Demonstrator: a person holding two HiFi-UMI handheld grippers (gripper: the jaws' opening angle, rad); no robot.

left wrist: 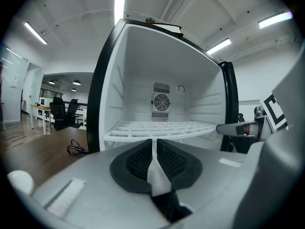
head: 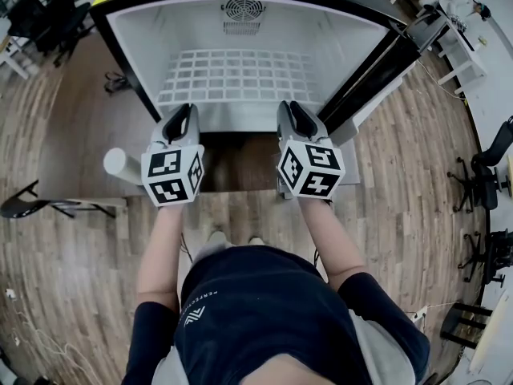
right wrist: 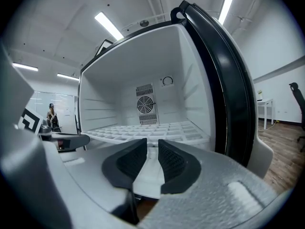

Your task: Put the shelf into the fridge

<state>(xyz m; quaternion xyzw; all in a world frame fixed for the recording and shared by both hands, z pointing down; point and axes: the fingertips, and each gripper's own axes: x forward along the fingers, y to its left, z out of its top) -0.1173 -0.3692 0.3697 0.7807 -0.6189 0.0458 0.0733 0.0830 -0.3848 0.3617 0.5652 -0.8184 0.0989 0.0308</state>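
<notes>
Wooden floor (head: 80,135) before open fridge (head: 135,42): shelf (head: 232,74) lies level inside; left gripper (head: 185,109) jaws barely parted, right gripper (head: 290,107) wider (both empty), near shelf's front edge.

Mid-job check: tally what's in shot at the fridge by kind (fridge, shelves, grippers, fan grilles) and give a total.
fridge: 1
shelf: 1
grippers: 2 (left gripper, right gripper)
fan grille: 1
Total: 5
</notes>
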